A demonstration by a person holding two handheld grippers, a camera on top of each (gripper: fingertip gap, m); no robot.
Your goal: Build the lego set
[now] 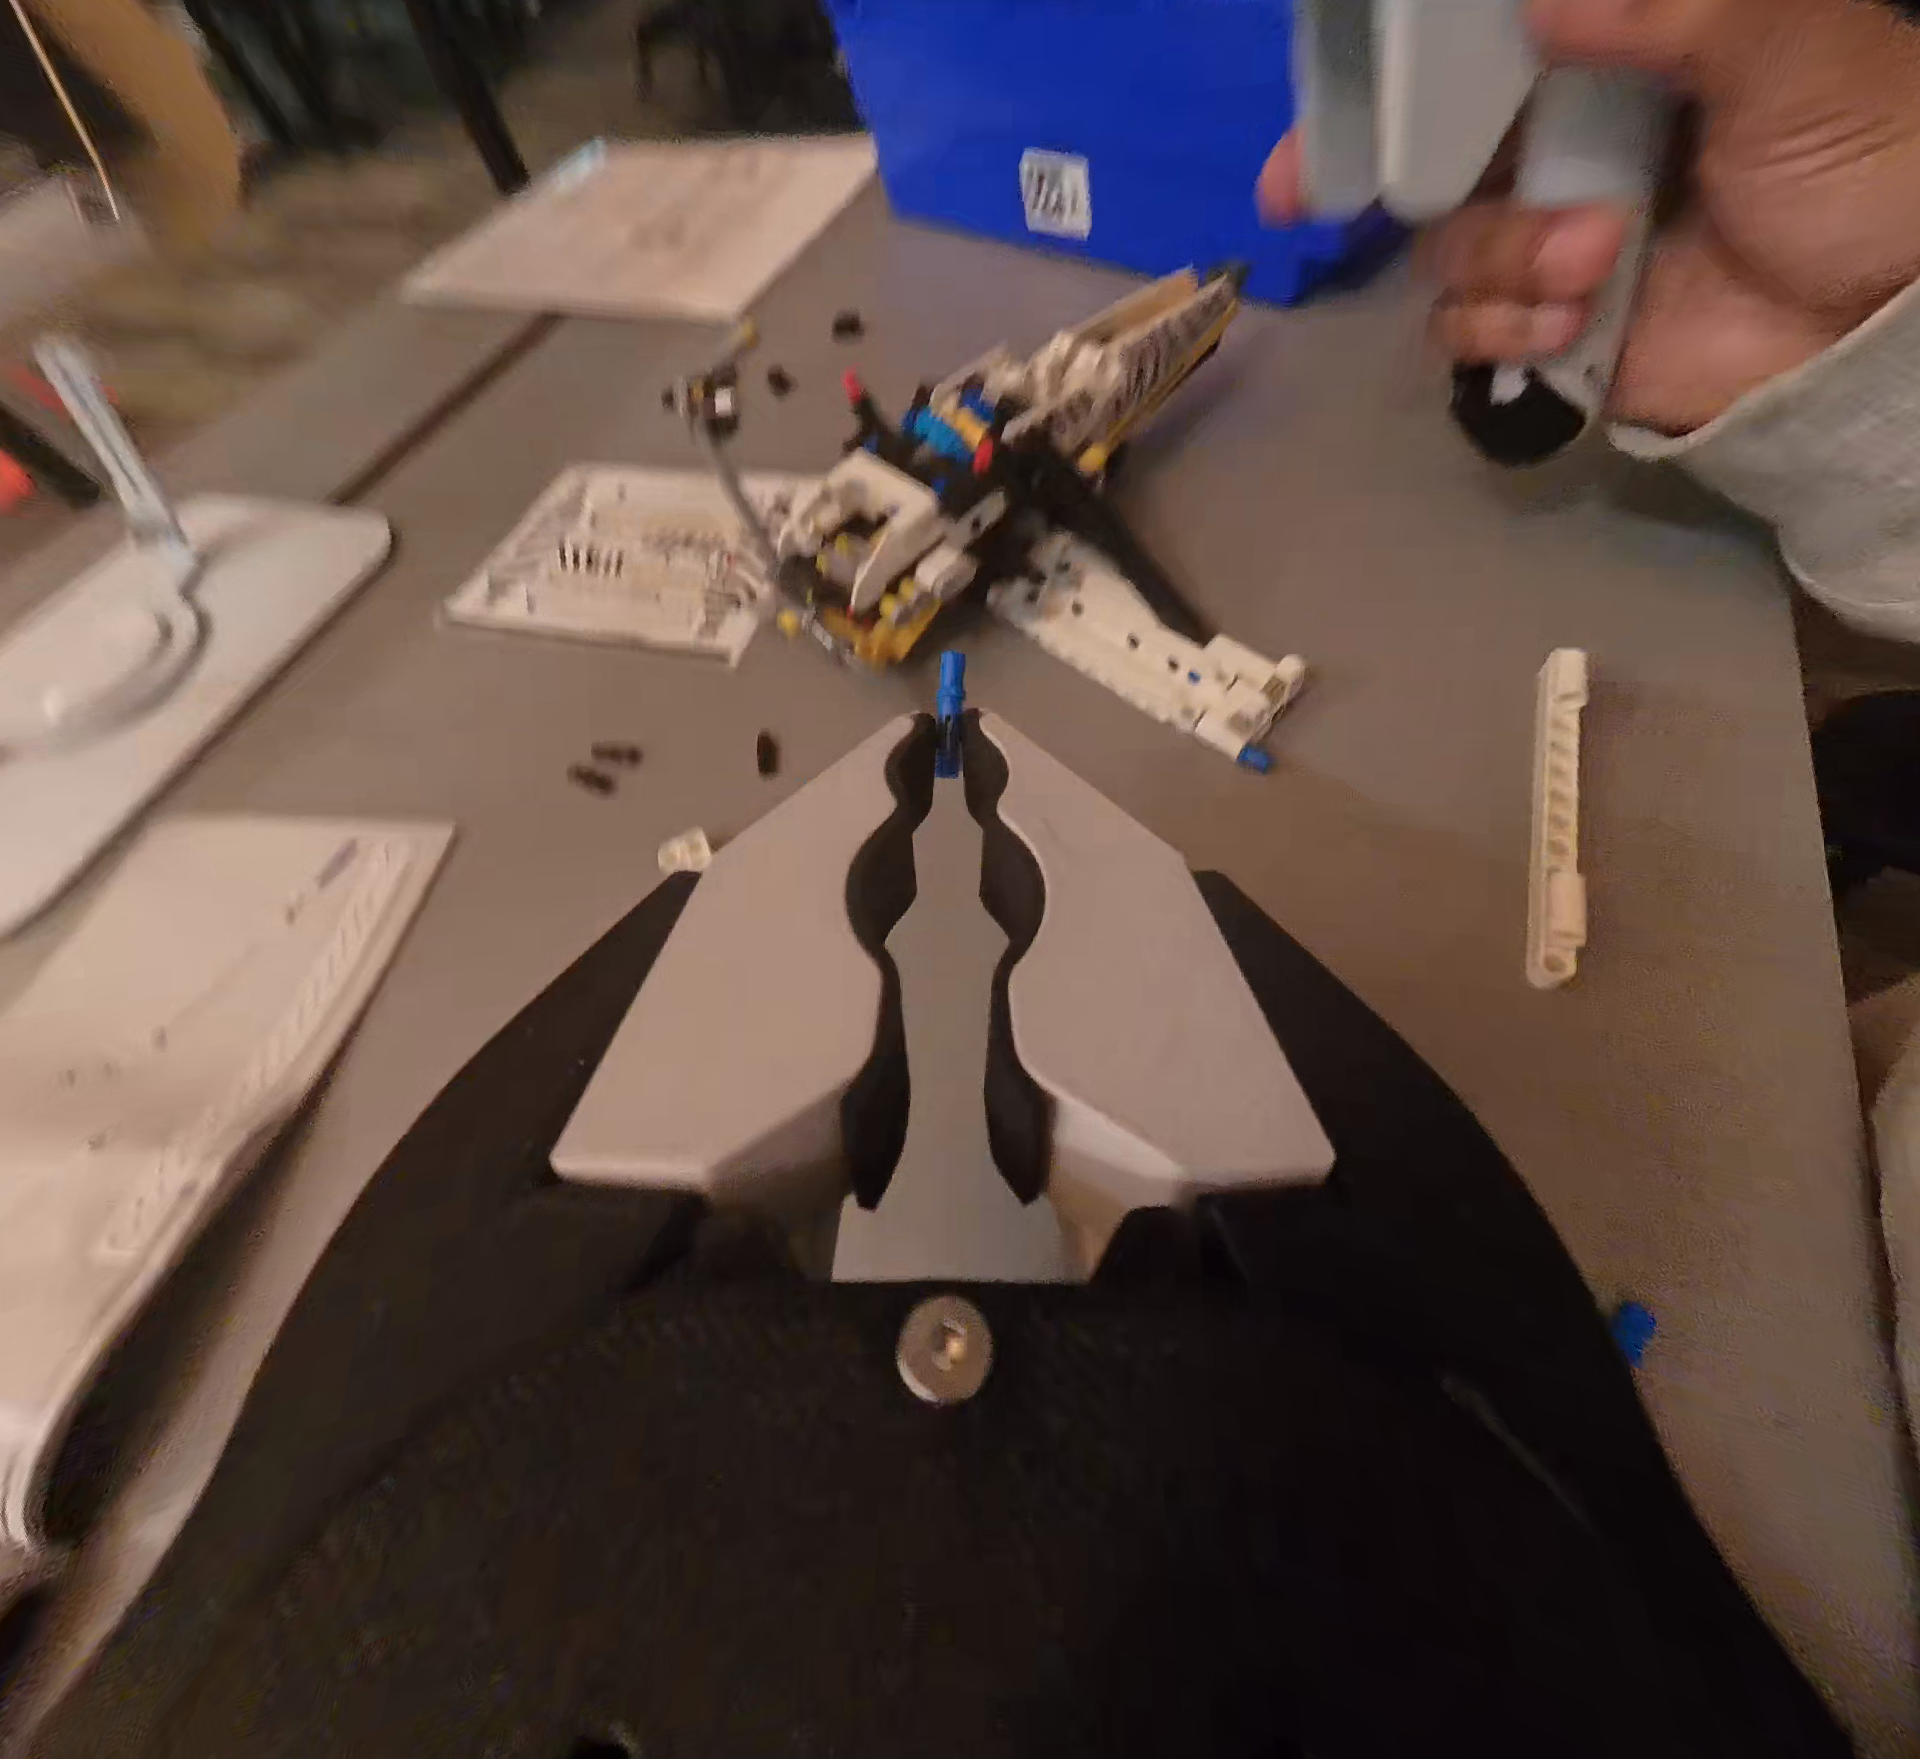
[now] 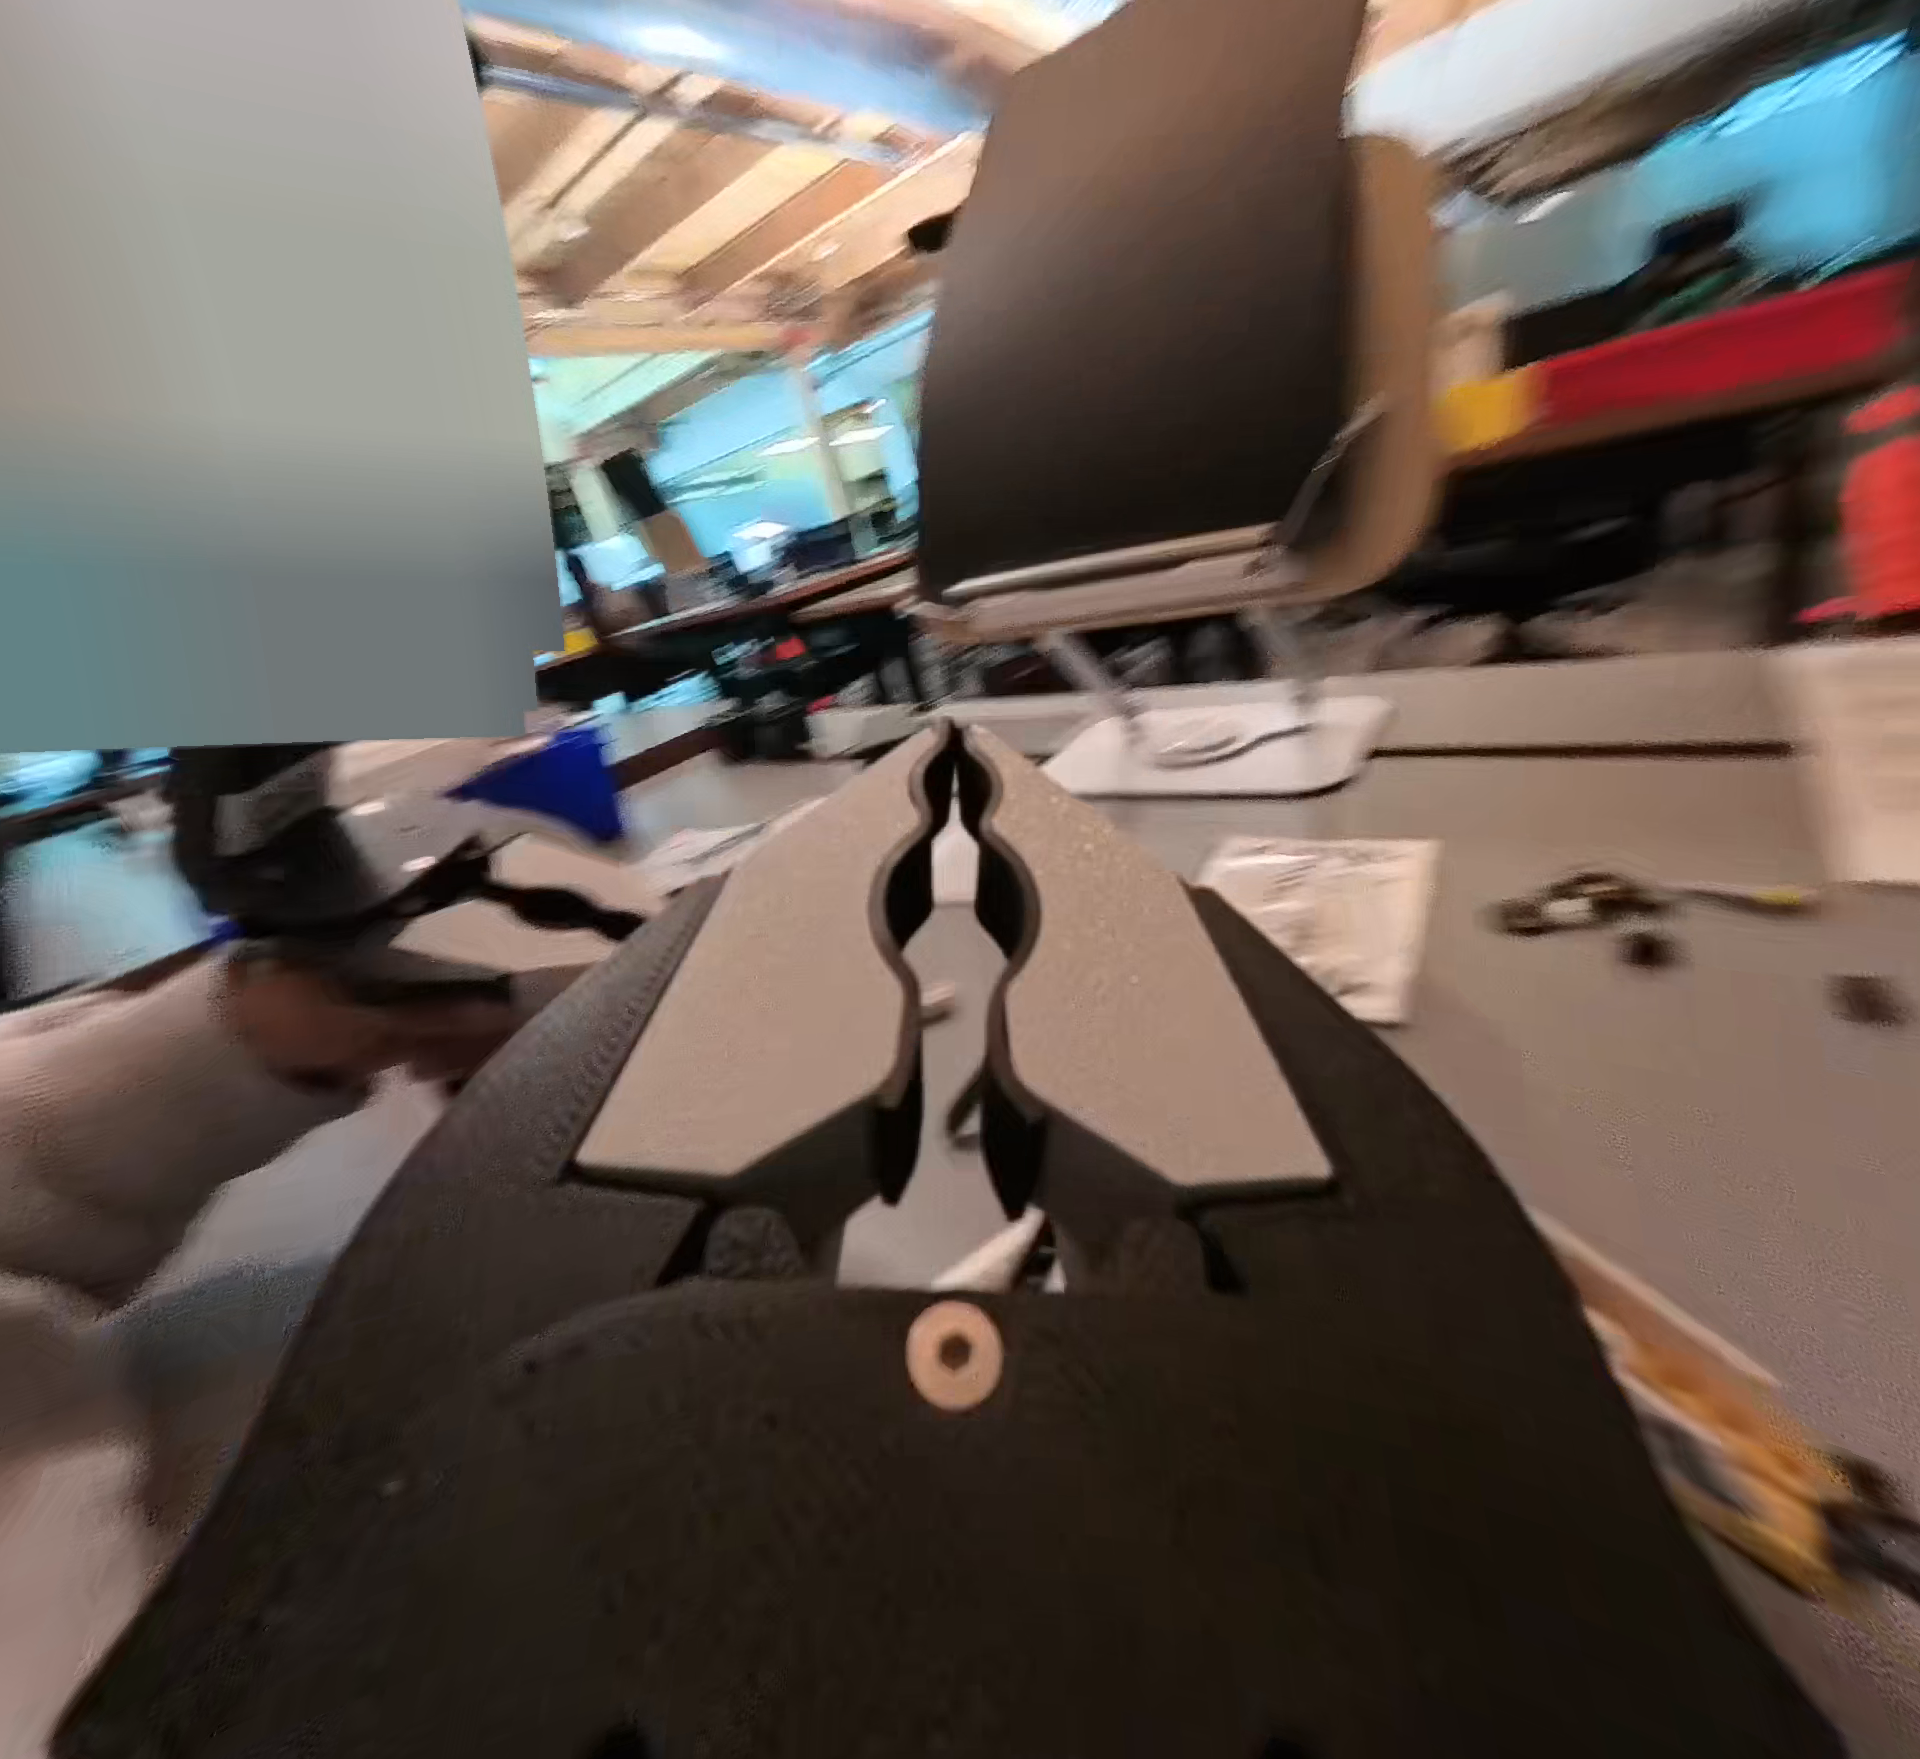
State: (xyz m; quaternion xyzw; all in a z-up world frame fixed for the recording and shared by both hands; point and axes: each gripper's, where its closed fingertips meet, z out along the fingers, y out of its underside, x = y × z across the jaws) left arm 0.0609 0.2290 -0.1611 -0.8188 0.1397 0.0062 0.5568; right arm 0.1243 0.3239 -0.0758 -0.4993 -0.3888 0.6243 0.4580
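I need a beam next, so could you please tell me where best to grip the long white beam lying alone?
Grip the white beam at its middle, across its narrow width, coming from above: it lies flat on the table with both long sides free.

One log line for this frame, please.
left hand-held gripper: shut on blue pin | right hand-held gripper: shut, empty, raised | lego model: partly built, on table
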